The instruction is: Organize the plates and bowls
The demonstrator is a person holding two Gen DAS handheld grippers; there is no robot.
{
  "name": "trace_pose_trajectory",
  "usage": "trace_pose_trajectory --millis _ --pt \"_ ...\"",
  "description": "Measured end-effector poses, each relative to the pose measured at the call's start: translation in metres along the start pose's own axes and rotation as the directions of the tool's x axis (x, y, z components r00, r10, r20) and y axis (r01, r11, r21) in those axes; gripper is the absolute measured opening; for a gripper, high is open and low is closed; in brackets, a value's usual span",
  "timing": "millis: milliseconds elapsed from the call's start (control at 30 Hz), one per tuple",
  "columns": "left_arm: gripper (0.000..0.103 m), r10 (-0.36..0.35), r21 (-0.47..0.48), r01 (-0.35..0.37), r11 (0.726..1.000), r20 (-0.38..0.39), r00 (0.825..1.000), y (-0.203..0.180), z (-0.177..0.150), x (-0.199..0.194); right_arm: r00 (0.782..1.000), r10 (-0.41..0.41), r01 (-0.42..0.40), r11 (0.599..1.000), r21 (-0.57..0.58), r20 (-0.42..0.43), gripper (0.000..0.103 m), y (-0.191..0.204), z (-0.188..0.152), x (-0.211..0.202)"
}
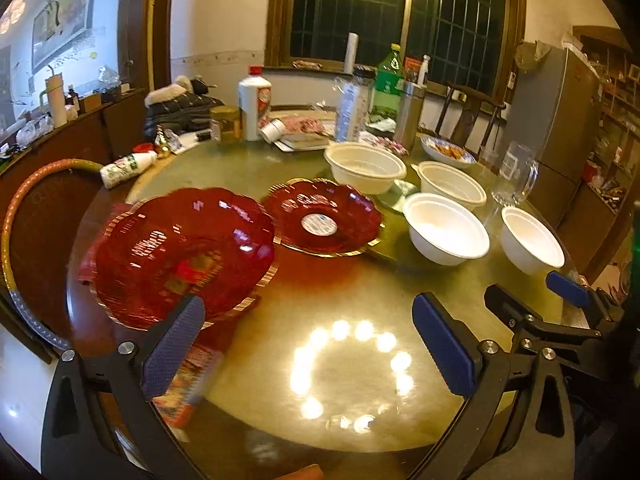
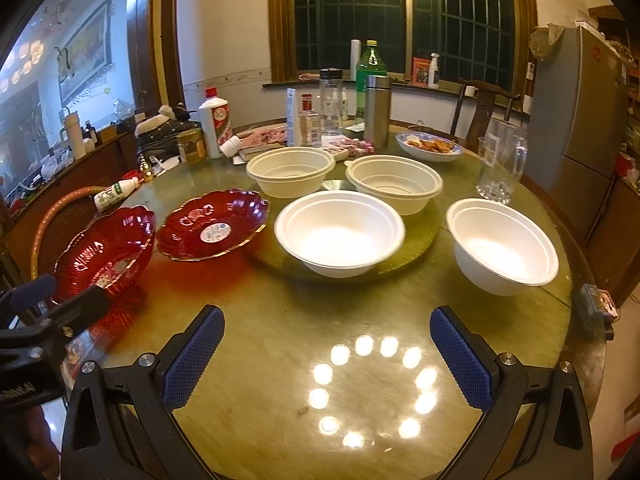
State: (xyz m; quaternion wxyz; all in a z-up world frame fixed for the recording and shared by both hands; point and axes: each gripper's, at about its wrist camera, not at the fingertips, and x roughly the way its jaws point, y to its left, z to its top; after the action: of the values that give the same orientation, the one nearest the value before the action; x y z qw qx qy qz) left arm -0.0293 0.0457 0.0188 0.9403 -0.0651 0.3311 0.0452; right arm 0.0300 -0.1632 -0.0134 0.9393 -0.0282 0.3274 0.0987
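Observation:
Two red glass plates with gold rims lie on the round table: the nearer plate (image 1: 184,256) (image 2: 104,252) and the plate with a white sticker (image 1: 324,220) (image 2: 212,224). Two white bowls (image 2: 340,232) (image 2: 500,244) stand in front of two cream bowls (image 2: 290,170) (image 2: 394,182). My left gripper (image 1: 312,340) is open, its left finger just before the nearer plate's front rim, with nothing between the fingers. It shows at the left edge of the right wrist view too (image 2: 64,294). My right gripper (image 2: 328,352) is open over bare table, short of the white bowls.
Behind the bowls stand bottles, a steel flask (image 2: 377,110), a glass mug (image 2: 502,164) and a blue-patterned dish of food (image 2: 430,146). A small bottle (image 1: 128,166) lies at the far left. A small box (image 2: 598,300) rests at the table's right edge. A fridge (image 2: 580,120) stands at the right.

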Motion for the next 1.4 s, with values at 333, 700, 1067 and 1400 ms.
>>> trace_pose_trajectory --millis 333,700,1067,1400 --pt "0.103 0.104 -0.175 -0.115 0.978 -0.067 0.992 0.127 0.012 0.011 0.953 0.290 -0.284 0.957 0.065 -0.093 0.103 0.045 0.018 0.026" --pt "0.089 0.179 -0.217 -0.225 0.950 -0.212 0.961 0.174 0.012 0.082 0.760 0.594 -0.491 0.791 0.366 -0.265 0.074 0.113 0.028 0.117" --pt "0.027 0.166 -0.249 -0.242 0.938 -0.291 0.942 0.175 0.003 0.112 0.720 0.604 -0.462 0.785 0.414 -0.342 0.038 0.142 0.021 0.166" --pt "0.015 0.227 -0.258 -0.273 0.927 -0.195 0.954 0.171 0.001 0.086 0.793 0.513 -0.435 0.854 0.286 -0.328 0.019 0.158 0.025 0.143"
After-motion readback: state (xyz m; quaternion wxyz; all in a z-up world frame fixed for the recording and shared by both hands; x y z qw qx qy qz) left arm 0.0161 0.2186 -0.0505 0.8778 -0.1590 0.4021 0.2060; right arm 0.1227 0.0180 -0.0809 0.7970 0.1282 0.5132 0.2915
